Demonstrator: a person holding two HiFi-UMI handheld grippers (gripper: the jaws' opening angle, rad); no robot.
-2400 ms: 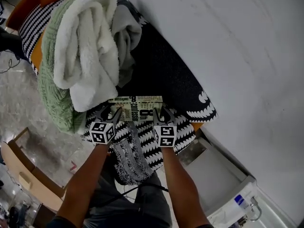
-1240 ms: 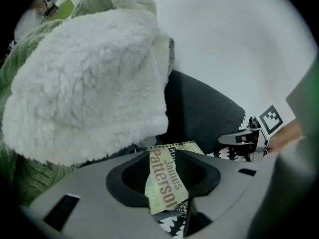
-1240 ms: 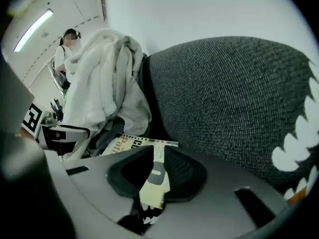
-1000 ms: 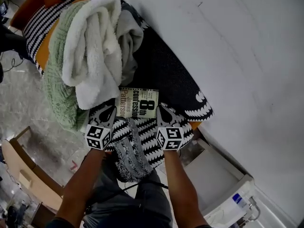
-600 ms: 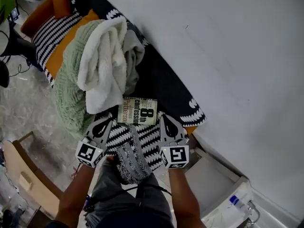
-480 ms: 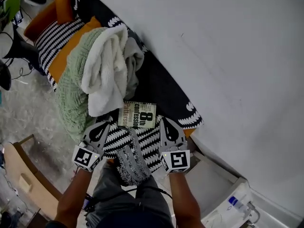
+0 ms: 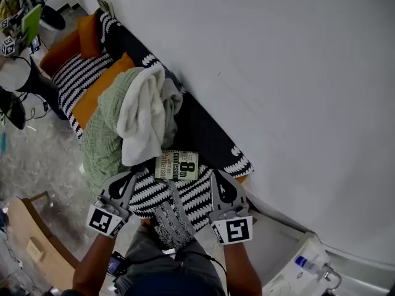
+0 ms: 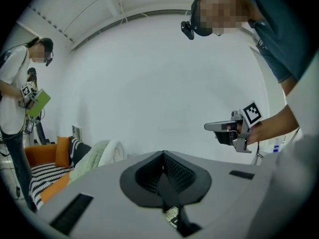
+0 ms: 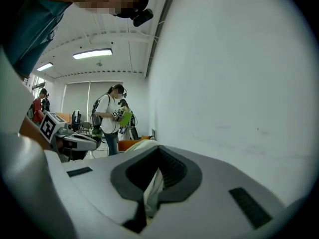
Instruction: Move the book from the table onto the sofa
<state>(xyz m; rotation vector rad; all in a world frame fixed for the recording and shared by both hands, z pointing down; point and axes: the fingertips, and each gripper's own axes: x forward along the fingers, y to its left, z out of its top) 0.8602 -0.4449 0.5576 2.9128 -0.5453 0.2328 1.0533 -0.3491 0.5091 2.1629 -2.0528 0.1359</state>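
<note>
The book [image 7: 176,165], a paperback with a pale cover and bold black print, lies flat on the sofa's black-and-white patterned seat [image 7: 203,193], right under the blanket pile. Neither gripper touches it. In the head view my left gripper [image 7: 128,179] hangs below and left of the book, my right gripper [image 7: 221,180] below and right, both shut and empty. In the left gripper view the jaws of the left gripper [image 8: 163,157] are closed together, with the right gripper [image 8: 227,127] in the air beyond. The jaws of the right gripper [image 9: 159,152] are closed too.
A white blanket [image 7: 143,106] and a green knitted one [image 7: 102,143] are heaped on the sofa left of the book. Orange cushions [image 7: 92,97] lie further along. A grey knitted cloth [image 7: 170,217] hangs at the seat's front. A wooden box [image 7: 28,239] stands on the floor. Other people [image 9: 110,116] stand nearby.
Both grippers have let go of the book's ends and drawn back from it, rising toward me. The book stays where it was set on the sofa.
</note>
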